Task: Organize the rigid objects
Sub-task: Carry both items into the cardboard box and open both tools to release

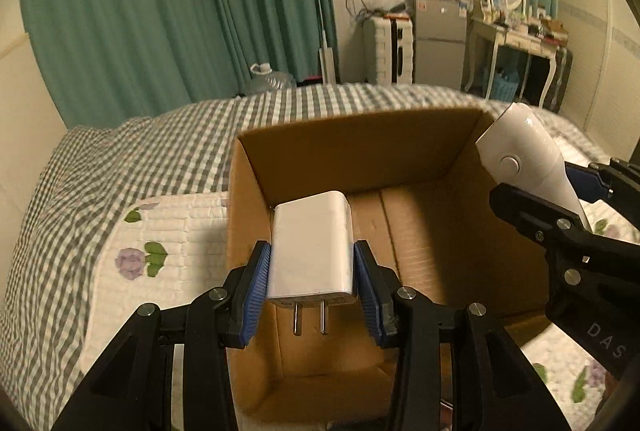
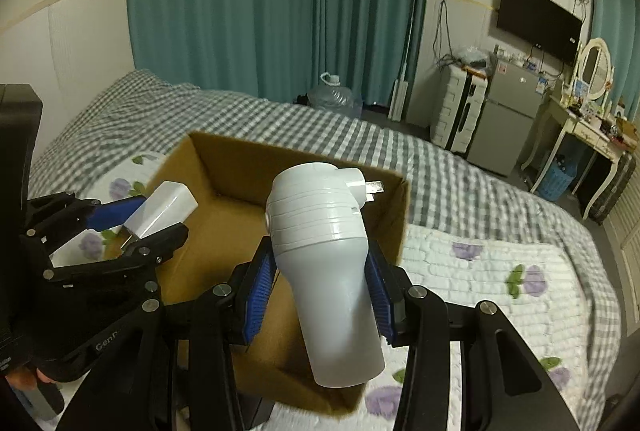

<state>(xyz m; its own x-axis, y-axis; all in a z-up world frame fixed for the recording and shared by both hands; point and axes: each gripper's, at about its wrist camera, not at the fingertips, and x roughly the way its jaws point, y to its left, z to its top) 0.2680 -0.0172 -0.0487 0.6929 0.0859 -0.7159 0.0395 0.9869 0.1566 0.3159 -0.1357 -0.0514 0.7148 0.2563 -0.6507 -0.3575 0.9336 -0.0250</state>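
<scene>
The left gripper (image 1: 312, 287) is clamped on a white wall charger (image 1: 310, 251), prongs toward the camera, held above the near left corner of the open cardboard box (image 1: 360, 147) on the bed's quilt (image 1: 168, 231). The right gripper (image 2: 318, 295) pinches a white plug-in device (image 2: 324, 255), ribbed and tapering to a cylinder, over the box's near right edge. Both loads look ready for dropping: next, lower each inside and release. The box appears empty.

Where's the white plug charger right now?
The white charger is clamped in the left tongs, prongs toward the camera, held over the cardboard box on the bed.
</scene>
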